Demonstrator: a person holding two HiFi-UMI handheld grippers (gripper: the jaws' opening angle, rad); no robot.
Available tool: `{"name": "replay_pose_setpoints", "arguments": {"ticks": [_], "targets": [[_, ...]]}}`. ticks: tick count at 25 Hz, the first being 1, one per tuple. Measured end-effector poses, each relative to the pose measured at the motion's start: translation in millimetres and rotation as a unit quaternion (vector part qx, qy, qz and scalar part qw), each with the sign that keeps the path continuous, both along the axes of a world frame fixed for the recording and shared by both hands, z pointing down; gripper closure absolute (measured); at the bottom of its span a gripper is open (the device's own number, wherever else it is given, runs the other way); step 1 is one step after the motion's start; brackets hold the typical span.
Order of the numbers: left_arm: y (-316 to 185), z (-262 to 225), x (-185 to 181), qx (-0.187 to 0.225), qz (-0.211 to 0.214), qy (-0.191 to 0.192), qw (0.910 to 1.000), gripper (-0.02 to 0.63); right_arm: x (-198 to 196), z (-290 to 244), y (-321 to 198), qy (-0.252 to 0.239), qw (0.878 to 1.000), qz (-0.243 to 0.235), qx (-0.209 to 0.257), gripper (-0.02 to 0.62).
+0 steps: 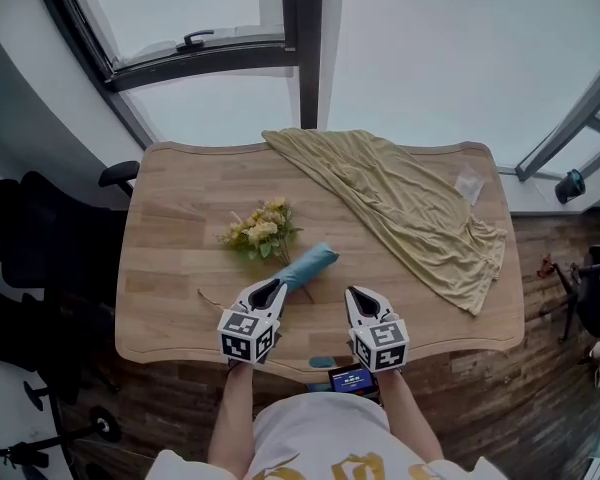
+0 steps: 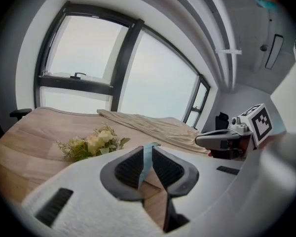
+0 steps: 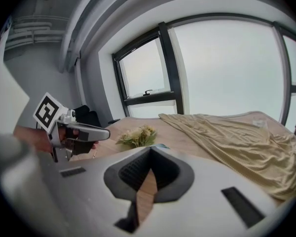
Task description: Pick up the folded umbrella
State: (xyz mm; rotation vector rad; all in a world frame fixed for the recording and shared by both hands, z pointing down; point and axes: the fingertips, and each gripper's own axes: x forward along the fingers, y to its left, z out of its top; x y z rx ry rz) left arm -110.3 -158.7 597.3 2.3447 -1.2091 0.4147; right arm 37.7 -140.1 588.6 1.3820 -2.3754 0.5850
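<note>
The folded umbrella [image 1: 308, 265], blue and short, lies slantwise on the wooden table [image 1: 170, 268] near its front middle. My left gripper [image 1: 268, 290] hovers right at the umbrella's near end, its jaws only a narrow slit apart. In the left gripper view a strip of the umbrella [image 2: 146, 159] shows through that slit between the tips of the left gripper [image 2: 147, 149]; nothing is gripped. My right gripper [image 1: 358, 296] hangs to the right of the umbrella, apart from it, jaws shut and empty. In the right gripper view only a sliver of the umbrella [image 3: 160, 145] peeks above the right gripper [image 3: 150, 152].
A bunch of yellow flowers [image 1: 260, 230] lies just behind the umbrella. A beige cloth [image 1: 400, 203] is draped across the table's right half to the far edge. A black office chair [image 1: 40, 238] stands left of the table. Windows rise behind.
</note>
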Motion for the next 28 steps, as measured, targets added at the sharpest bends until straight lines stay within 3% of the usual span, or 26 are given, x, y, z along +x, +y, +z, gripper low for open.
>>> {"name": "replay_pose_setpoints", "arguments": {"ticks": [2, 6, 9, 11, 18, 28], "targets": [[-5, 11, 1, -0.017, 0.012, -0.021, 0.9996, 0.512, 2, 7, -6, 0.002, 1.0, 0.001, -0.009, 0.584], [-16, 36, 4, -0.05, 0.051, -0.084, 0.9939, 0.465, 8, 20, -20, 0.002, 1.0, 0.006, -0.025, 0.584], [-19, 62, 8, -0.089, 0.103, -0.148, 0.9795, 0.397, 10, 30, -31, 0.003, 0.999, 0.009, -0.036, 0.584], [-17, 79, 11, -0.121, 0.134, -0.171, 0.9686, 0.368, 13, 36, -37, 0.005, 0.999, 0.01, -0.043, 0.584], [-20, 112, 17, -0.176, 0.195, -0.223, 0.9389, 0.314, 26, 64, -50, -0.005, 0.996, 0.028, -0.083, 0.584], [-25, 148, 32, -0.21, 0.249, -0.258, 0.9093, 0.295, 26, 83, -60, -0.013, 0.994, 0.027, -0.106, 0.584]]}}
